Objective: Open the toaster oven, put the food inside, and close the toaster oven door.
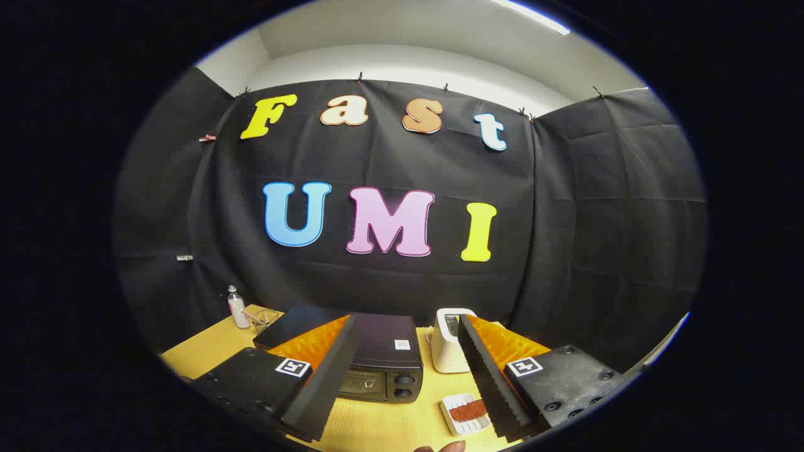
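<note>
Hand-held gripper [402,370] released, fingers spread wide, holding nothing. Toaster oven [377,358] on the desk [383,427] just ahead between the fingers, door closed. Food [468,410] on a white tray [453,424] beside the right finger. White toaster [449,342] beyond; bottle [237,307] far left.

Black cloth booth walls [597,207], white ceiling with a strip light [531,15], yellow wooden table [383,427].
</note>
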Action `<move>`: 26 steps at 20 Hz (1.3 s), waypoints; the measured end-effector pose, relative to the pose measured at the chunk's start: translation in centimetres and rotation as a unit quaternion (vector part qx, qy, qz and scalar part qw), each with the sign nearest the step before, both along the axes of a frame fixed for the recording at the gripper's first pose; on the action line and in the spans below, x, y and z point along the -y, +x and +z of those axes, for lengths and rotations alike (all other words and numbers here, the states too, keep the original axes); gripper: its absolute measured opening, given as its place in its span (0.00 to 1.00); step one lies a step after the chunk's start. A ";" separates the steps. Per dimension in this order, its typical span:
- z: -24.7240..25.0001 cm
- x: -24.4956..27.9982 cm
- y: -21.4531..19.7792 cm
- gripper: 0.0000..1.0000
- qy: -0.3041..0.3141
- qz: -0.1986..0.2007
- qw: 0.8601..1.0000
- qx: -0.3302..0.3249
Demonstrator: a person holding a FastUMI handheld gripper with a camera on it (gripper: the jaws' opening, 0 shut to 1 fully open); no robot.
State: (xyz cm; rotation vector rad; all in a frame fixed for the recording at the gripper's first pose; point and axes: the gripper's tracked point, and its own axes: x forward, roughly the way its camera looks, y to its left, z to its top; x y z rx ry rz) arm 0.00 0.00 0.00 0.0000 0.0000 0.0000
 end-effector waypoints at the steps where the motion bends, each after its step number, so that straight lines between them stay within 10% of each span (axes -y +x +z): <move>1: -0.1 0.0 0.0 0.97 0.000 -0.001 1.000 -0.002; 26: -3.6 -9.6 3.6 0.98 0.032 0.056 0.998 -0.016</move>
